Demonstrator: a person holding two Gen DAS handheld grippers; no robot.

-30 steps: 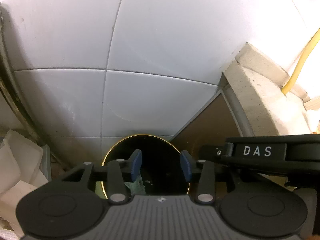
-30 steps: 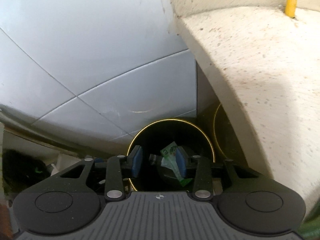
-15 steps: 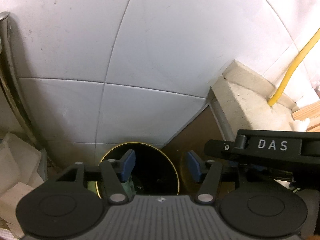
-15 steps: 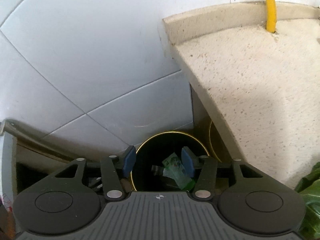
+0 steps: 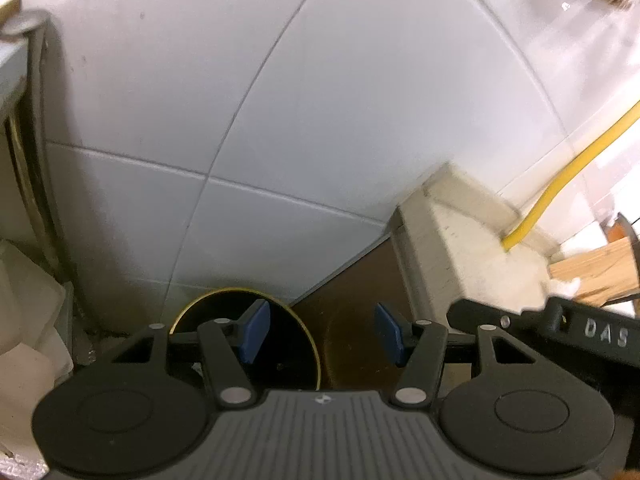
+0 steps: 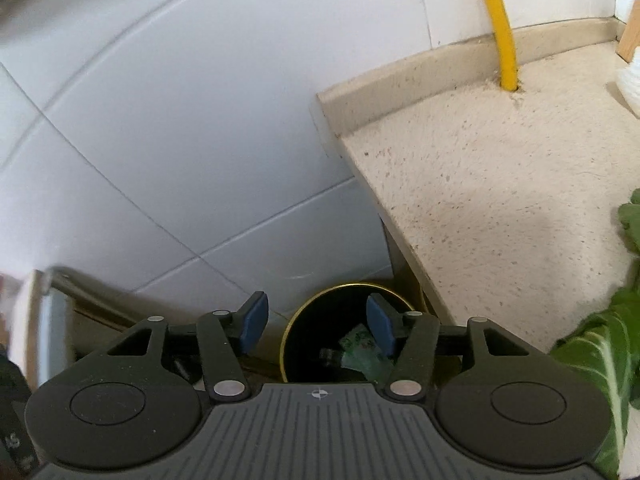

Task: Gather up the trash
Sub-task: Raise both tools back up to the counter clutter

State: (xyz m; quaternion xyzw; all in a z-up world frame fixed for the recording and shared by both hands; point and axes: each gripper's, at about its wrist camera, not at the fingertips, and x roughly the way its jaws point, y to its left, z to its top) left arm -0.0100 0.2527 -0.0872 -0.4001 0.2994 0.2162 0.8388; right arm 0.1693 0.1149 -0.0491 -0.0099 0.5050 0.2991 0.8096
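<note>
A black round trash bin with a gold rim [image 5: 280,344] stands on the floor by the white tiled wall; it also shows in the right wrist view [image 6: 320,340]. Green crumpled trash [image 6: 360,350] and a dark bottle lie inside it. My left gripper [image 5: 318,336] is open and empty, above and to the right of the bin. My right gripper [image 6: 316,330] is open and empty, high above the bin's left rim. The right gripper's black body [image 5: 568,336] shows at the right of the left wrist view.
A beige speckled countertop [image 6: 500,200] with a yellow hose [image 6: 500,32] is on the right, above a brown cabinet side [image 5: 352,300]. Green leafy vegetables [image 6: 600,352] lie at its right edge. A metal rack [image 5: 28,140] and white boxes [image 5: 24,320] are left.
Both grippers have opened wider and risen away from the bin, which now looks smaller and lower. The trash stays in the bin.
</note>
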